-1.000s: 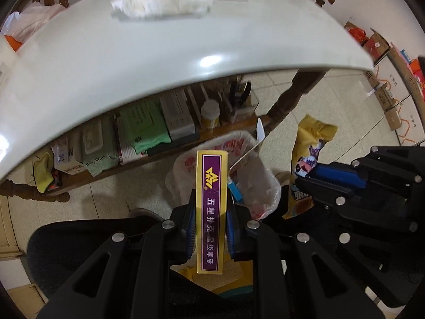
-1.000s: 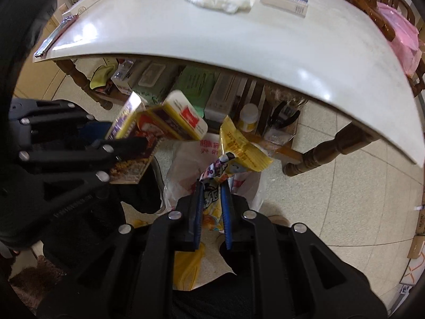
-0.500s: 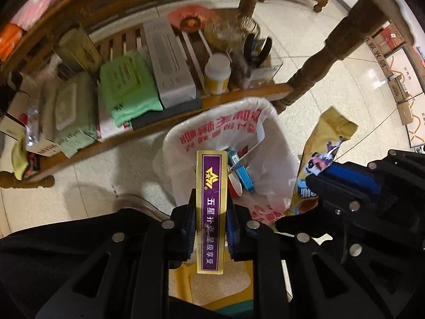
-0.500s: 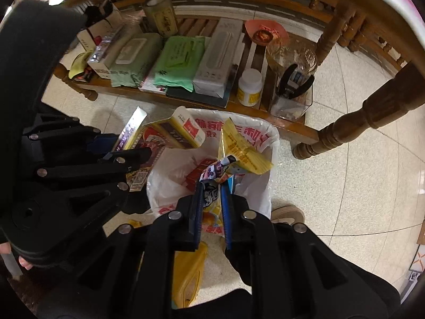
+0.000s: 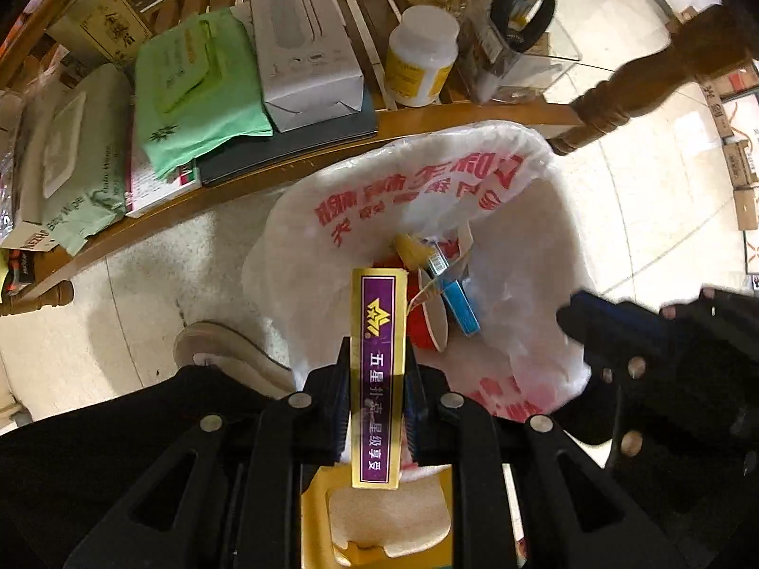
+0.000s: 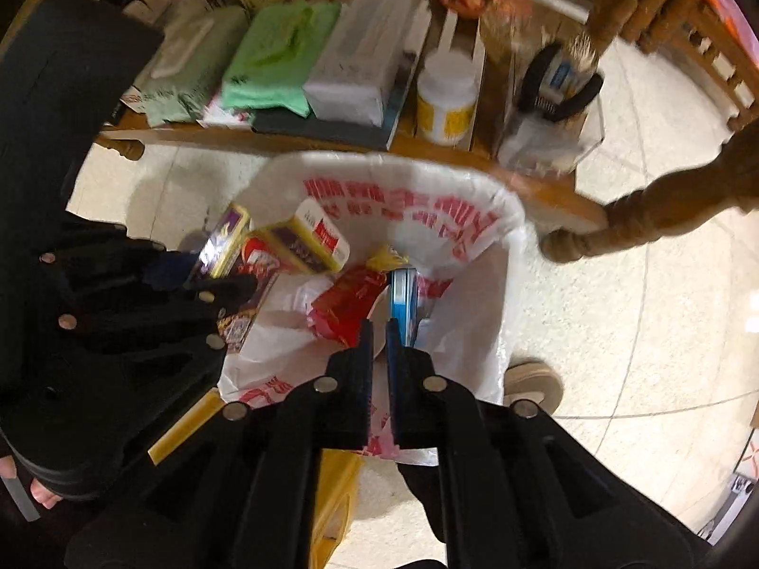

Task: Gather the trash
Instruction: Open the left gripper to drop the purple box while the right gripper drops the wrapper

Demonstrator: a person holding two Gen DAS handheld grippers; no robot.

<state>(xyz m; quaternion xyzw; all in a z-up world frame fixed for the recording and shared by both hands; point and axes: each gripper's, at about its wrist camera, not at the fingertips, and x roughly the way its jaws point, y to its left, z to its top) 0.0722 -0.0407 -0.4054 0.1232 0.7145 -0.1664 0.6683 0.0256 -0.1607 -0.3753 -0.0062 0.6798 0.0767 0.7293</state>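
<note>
The left gripper (image 5: 377,408), at the bottom centre of its own view, is clamped on a purple and gold card box (image 5: 378,370) that stands upright between its jaws, over the near rim of the white plastic trash bag (image 5: 531,246). The right gripper (image 6: 378,365), low in the middle of the right wrist view, has just been closing; its jaws stand nearly together with nothing between them, above the bag's open mouth. Inside the bag lie a red wrapper (image 6: 348,303) and a blue packet (image 6: 403,298). Across the upper part of both views runs a wooden shelf (image 5: 427,118) holding a green wipes pack (image 5: 199,90), a grey carton (image 5: 303,38) and a white bottle (image 5: 420,61).
</note>
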